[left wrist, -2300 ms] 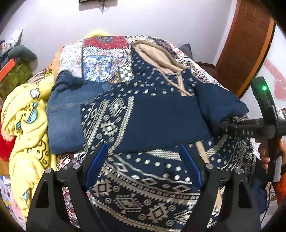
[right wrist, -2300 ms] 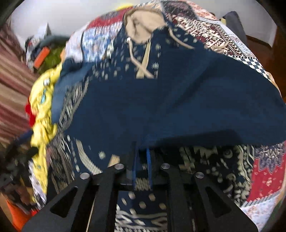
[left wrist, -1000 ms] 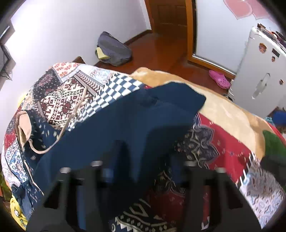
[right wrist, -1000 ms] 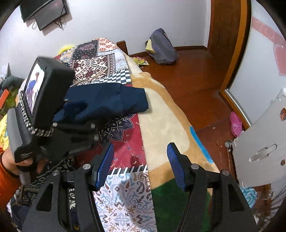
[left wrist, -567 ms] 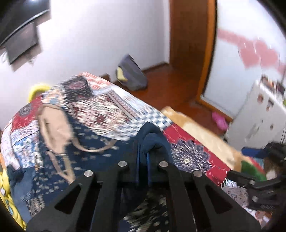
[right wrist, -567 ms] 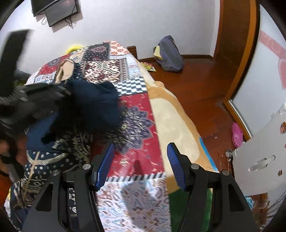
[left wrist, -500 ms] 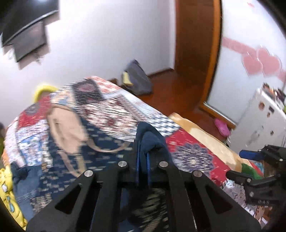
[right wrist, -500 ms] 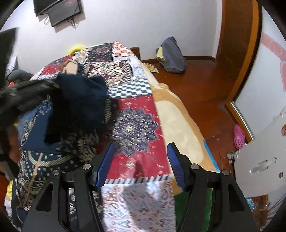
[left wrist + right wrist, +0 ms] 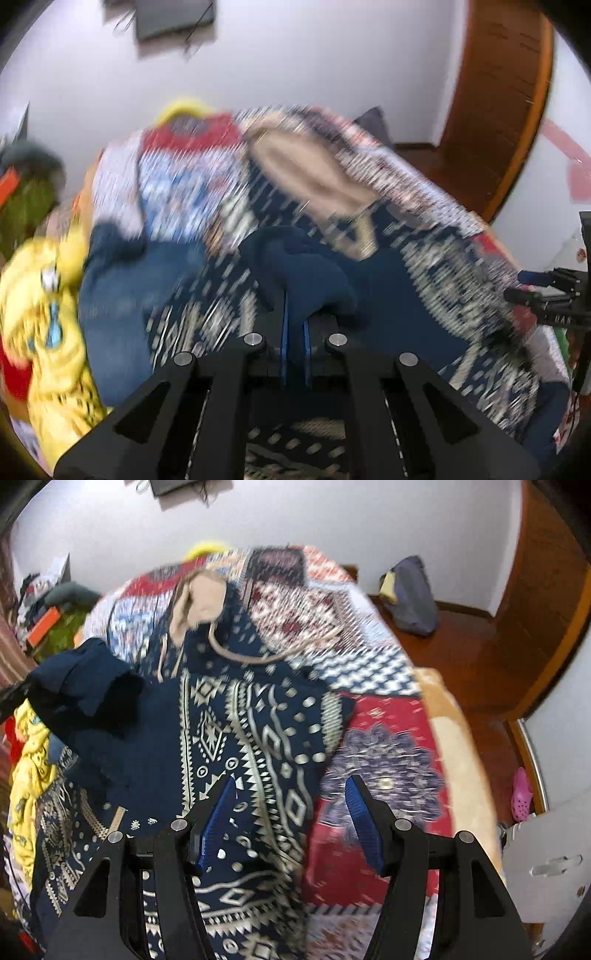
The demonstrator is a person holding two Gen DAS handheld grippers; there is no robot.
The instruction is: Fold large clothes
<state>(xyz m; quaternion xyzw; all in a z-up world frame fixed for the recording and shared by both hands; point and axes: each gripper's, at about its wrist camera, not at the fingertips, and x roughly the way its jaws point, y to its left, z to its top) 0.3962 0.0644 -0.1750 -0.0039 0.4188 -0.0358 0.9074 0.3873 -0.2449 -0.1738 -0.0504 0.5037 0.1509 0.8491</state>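
Left gripper [image 9: 294, 332] is clamped on the plain navy sleeve [image 9: 295, 269] of the patterned hoodie [image 9: 251, 738], cuff bunched up above the blue pads; in the right wrist view the sleeve hangs lifted over the garment's left side. The hoodie lies face up on the patchwork bedspread [image 9: 380, 746], tan-lined hood [image 9: 199, 598] toward the far wall, drawstring trailing off to the side. Right gripper [image 9: 291, 801] has jaws apart with nothing between them, hovering over the hoodie's edge where it meets the bedspread. Left wrist view is heavily motion-blurred, so depth of the bite on the cuff cannot be told. Risks, as judged: the grip looks to be on a bunched wad, so the sleeve may land twisted or lumpy rather than flat. Dragging the sleeve across could pull the body askew, since nothing pins it. A yellow printed garment [image 9: 44, 314] and a denim piece [image 9: 122, 280] lie just beside the hoodie; the sleeve could drop onto them.
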